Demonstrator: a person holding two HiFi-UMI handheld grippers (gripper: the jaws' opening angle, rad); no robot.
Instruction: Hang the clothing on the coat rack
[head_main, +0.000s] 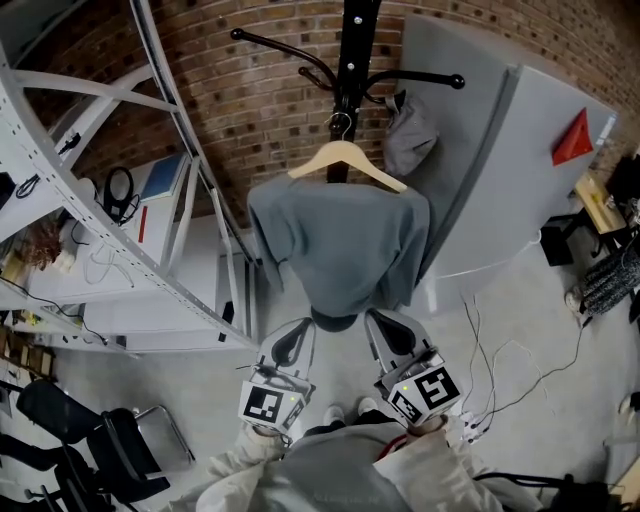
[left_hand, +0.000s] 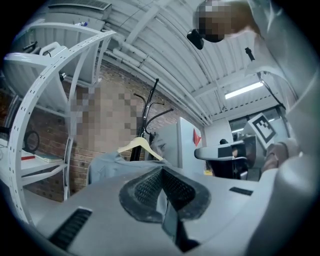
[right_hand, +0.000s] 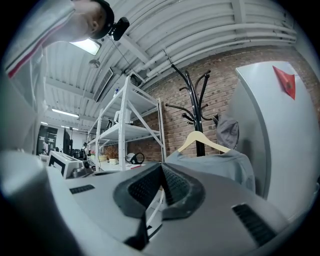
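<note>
A grey-blue sweater (head_main: 340, 240) hangs on a wooden hanger (head_main: 345, 160) hooked onto the black coat rack (head_main: 355, 40) against the brick wall. Just below its hem, my left gripper (head_main: 292, 345) and right gripper (head_main: 392, 335) point up at it, both shut with nothing between the pads. Whether they touch the hem I cannot tell. In the left gripper view the sweater (left_hand: 107, 162) and hanger (left_hand: 140, 146) show beyond the shut left gripper (left_hand: 162, 172). The right gripper view shows the sweater (right_hand: 220, 162) and hanger (right_hand: 202, 141) past the shut right gripper (right_hand: 161, 170).
A small grey garment (head_main: 408, 135) hangs on another hook of the rack. White metal shelving (head_main: 120, 230) stands at the left, a grey cabinet (head_main: 510, 170) with a red triangle (head_main: 572, 140) at the right. Cables (head_main: 500, 370) lie on the floor; a black chair (head_main: 110, 440) is at lower left.
</note>
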